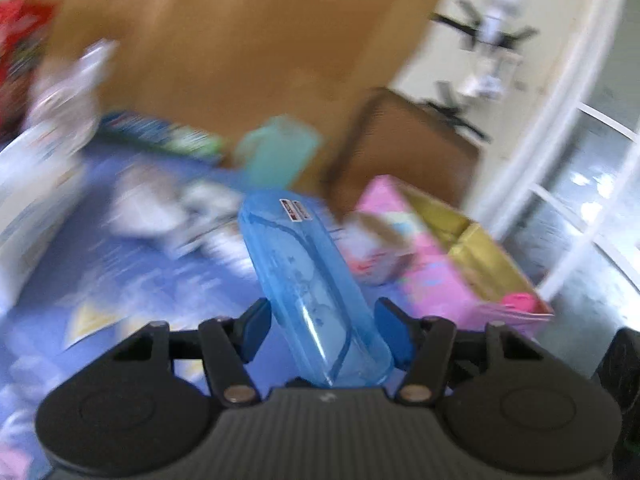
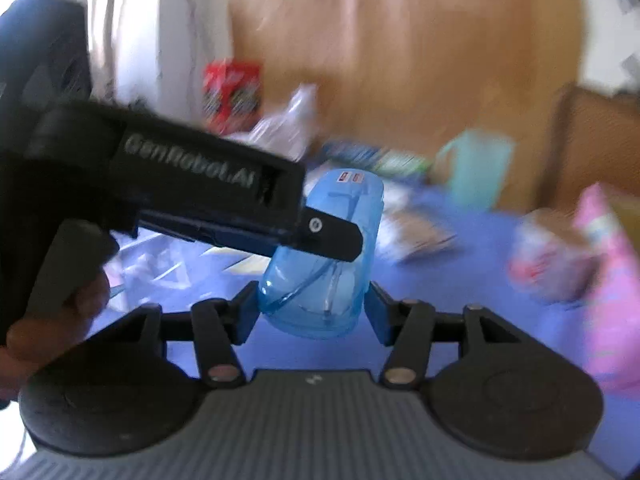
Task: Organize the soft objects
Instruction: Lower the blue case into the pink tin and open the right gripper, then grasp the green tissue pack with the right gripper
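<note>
One clear blue plastic case [image 1: 316, 300] with two small stickers near its far end sat between both grippers, lifted above a blue-purple play mat [image 1: 100, 280]. The left gripper [image 1: 320, 332] was part spread, its blue pads flanking the case's near end; blur hid whether the pads pressed on it. The right gripper [image 2: 310, 308] was also part spread around the case's near end, contact equally unclear. In the right wrist view the left gripper's black body [image 2: 180, 184] crossed from the left, one fingertip [image 2: 340, 240] over the case, a hand [image 2: 60, 320] on its handle. Farther out: one teal cup [image 1: 276, 152], one pink box [image 1: 440, 264] on the right, one red bag [image 2: 232, 92] far left, several blurred soft items on the mat, uncountable.
</note>
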`<state>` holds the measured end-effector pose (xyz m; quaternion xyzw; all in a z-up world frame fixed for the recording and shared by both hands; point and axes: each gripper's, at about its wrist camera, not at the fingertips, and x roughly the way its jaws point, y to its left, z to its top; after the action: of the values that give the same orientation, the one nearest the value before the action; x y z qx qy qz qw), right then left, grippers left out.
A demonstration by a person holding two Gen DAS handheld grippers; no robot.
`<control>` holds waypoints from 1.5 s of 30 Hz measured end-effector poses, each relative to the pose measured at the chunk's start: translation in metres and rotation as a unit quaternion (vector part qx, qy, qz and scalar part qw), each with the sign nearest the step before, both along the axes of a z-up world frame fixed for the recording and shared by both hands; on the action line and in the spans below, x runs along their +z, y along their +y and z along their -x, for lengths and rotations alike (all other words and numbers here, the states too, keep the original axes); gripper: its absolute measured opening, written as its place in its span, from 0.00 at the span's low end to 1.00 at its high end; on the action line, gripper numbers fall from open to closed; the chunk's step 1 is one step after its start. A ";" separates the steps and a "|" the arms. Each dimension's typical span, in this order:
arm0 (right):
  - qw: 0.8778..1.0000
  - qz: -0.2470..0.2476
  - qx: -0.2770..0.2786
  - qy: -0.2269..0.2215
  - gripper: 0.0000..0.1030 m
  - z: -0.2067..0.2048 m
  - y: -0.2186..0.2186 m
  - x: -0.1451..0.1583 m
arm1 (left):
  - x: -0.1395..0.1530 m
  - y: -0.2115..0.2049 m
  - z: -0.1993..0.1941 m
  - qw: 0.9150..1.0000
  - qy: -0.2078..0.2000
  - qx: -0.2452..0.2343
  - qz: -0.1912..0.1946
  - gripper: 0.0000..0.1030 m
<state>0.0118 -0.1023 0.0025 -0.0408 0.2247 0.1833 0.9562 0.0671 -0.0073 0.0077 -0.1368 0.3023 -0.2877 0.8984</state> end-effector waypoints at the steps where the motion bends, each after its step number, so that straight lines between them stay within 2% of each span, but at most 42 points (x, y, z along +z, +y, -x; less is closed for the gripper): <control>1: 1.000 0.001 -0.019 -0.019 0.57 0.006 -0.012 0.005 | 0.007 -0.014 0.000 1.000 -0.010 -0.015 -0.004 0.56; 6: 0.991 -0.020 -0.112 -0.065 0.57 0.019 -0.086 0.024 | 0.037 -0.117 -0.008 0.993 -0.053 -0.099 -0.037 0.55; 10: 0.983 -0.032 -0.171 -0.065 0.57 0.016 -0.148 0.026 | 0.037 -0.185 -0.018 0.988 -0.058 -0.134 -0.052 0.54; 12: 0.979 -0.048 -0.189 -0.049 0.57 0.007 -0.177 0.024 | 0.033 -0.212 -0.024 0.986 -0.058 -0.139 -0.064 0.54; 15: 0.976 -0.054 -0.209 -0.024 0.56 -0.017 -0.201 0.017 | 0.025 -0.239 -0.037 0.986 -0.063 -0.123 -0.089 0.58; 18: 0.972 0.002 -0.235 -0.025 0.60 -0.044 -0.205 0.002 | 0.020 -0.240 -0.038 0.986 -0.068 -0.100 -0.114 0.58; 19: 0.968 0.017 -0.250 -0.022 0.60 -0.049 -0.207 -0.003 | 0.021 -0.234 -0.037 0.987 -0.062 -0.102 -0.106 0.58; 21: 0.968 -0.006 -0.249 -0.019 0.60 -0.043 -0.211 -0.003 | 0.023 -0.215 -0.033 0.989 -0.056 -0.108 -0.085 0.58; 23: 0.968 -0.030 -0.247 -0.032 0.60 -0.030 -0.212 0.000 | 0.026 -0.195 -0.026 0.990 -0.060 -0.103 -0.076 0.59; 27: 0.964 -0.041 -0.255 -0.065 0.60 -0.007 -0.207 0.005 | 0.026 -0.151 -0.014 0.992 -0.062 -0.089 -0.066 0.59; 31: 0.962 -0.067 -0.251 -0.079 0.58 0.000 -0.201 0.014 | 0.013 -0.097 -0.002 0.994 -0.053 -0.051 -0.075 0.60; 35: 0.972 -0.085 -0.200 -0.085 0.55 0.003 -0.174 0.027 | -0.005 -0.028 0.007 0.991 -0.054 0.028 -0.123 0.61; 38: 0.985 -0.092 -0.133 -0.061 0.51 -0.013 -0.139 0.032 | -0.024 0.027 0.009 0.981 -0.042 0.098 -0.163 0.61; 39: 0.988 -0.092 -0.113 -0.048 0.51 -0.021 -0.126 0.032 | -0.029 0.042 0.008 0.980 -0.034 0.112 -0.162 0.61; 43: 0.993 -0.090 -0.074 0.009 0.51 -0.069 -0.072 0.026 | -0.048 0.089 0.000 0.977 -0.011 0.166 -0.137 0.61; 45: 0.991 -0.107 -0.065 0.049 0.53 -0.109 -0.051 0.022 | -0.051 0.098 0.000 0.980 -0.016 0.167 -0.107 0.63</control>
<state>0.1205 -0.1532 0.0241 0.0850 0.2526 0.1459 0.9527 0.0668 0.0912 -0.0435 -0.0834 0.2896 -0.1012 0.9481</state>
